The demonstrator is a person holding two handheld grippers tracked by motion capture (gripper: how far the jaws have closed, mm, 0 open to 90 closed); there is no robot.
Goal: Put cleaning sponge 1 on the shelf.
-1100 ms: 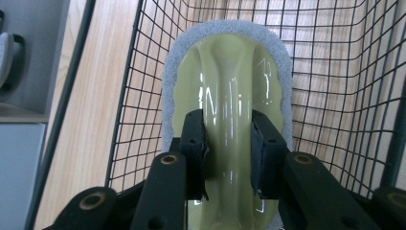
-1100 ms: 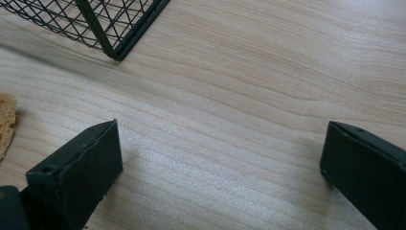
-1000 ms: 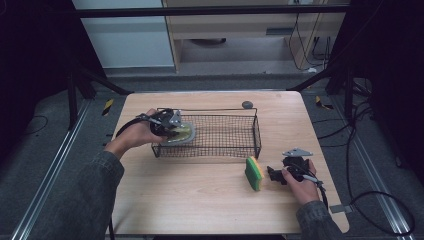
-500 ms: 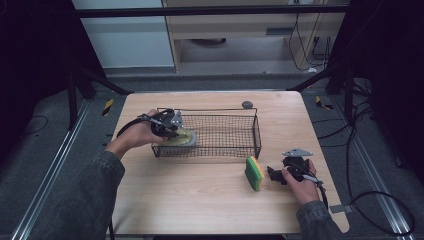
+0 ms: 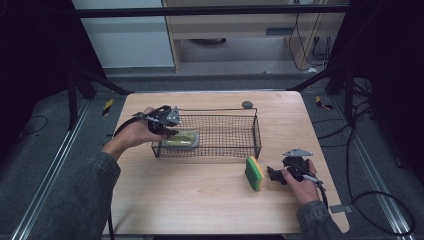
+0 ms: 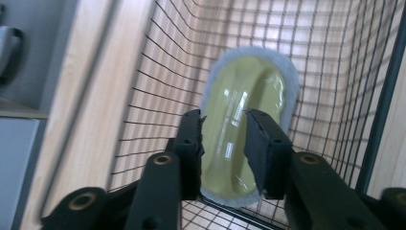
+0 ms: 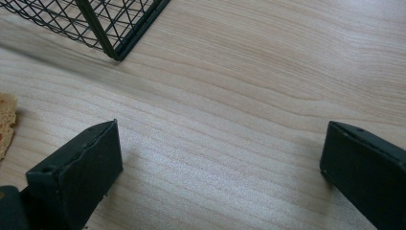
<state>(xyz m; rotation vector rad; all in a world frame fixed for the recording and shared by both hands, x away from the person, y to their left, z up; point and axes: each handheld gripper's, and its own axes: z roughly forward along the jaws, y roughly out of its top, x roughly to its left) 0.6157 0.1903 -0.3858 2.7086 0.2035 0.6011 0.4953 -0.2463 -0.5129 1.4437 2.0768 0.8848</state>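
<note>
A yellow-green scrub pad with a pale grey rim (image 5: 181, 138) (image 6: 249, 81) lies in the left end of a black wire basket (image 5: 257, 132) (image 6: 158, 72). My left gripper (image 5: 172, 131) (image 6: 223, 120) reaches over the basket's left wall. Its jaws have just been opening and stand narrowly apart, with the pad's near end between them. My right gripper (image 5: 272, 175) (image 7: 220, 139) rests on the table at the front right, wide open and holding nothing. A green and yellow sponge (image 5: 253, 173) (image 7: 5, 120) stands on edge just left of it.
The wooden table (image 5: 200, 200) has bare room in front of the basket. A small dark round object (image 5: 247, 104) lies behind the basket. The basket's near right corner (image 7: 110, 28) is close to my right gripper. Cables trail from both grippers.
The scrub pad now lies lower and flatter in the basket's left end. My left gripper has shifted slightly. The right hand and the sponge have stayed put.
</note>
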